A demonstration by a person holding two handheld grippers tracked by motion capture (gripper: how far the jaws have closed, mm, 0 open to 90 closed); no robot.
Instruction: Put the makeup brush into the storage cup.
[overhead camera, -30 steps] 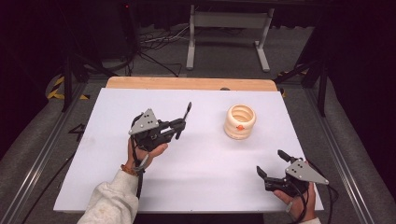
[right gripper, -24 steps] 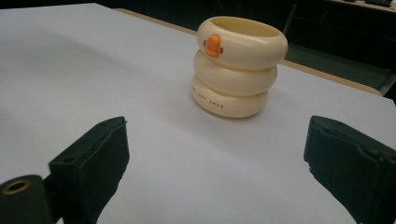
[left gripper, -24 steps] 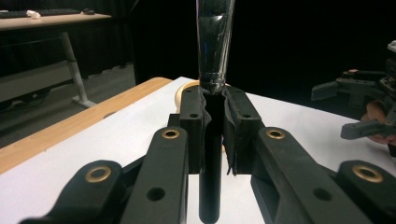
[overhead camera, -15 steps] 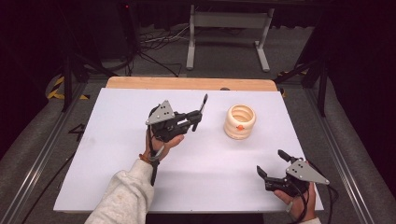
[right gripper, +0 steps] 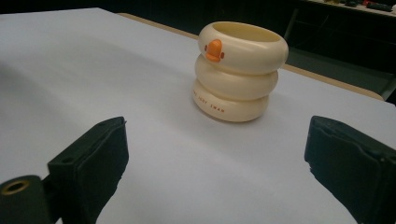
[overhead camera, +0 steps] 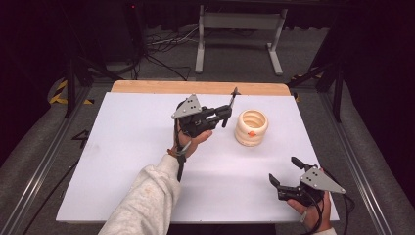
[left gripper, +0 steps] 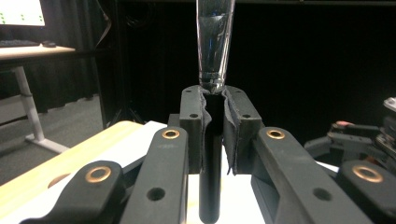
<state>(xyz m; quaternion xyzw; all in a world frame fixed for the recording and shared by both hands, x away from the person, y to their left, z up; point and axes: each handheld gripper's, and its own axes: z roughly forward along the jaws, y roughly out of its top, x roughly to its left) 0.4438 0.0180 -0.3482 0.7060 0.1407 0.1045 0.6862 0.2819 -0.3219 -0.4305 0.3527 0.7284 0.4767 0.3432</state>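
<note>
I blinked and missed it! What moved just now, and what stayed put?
The left tool, still clamped on a black brush, moved across the white table toward the cream duck cup, and is now close beside it. The cup did not move, and the right tool stayed open near the table's corner.

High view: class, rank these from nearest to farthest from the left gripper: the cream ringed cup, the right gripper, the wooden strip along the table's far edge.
1. Cream ringed cup, just right of the left gripper.
2. Wooden strip, beyond it at the table's far edge.
3. Right gripper, near the table's front right corner.
</note>
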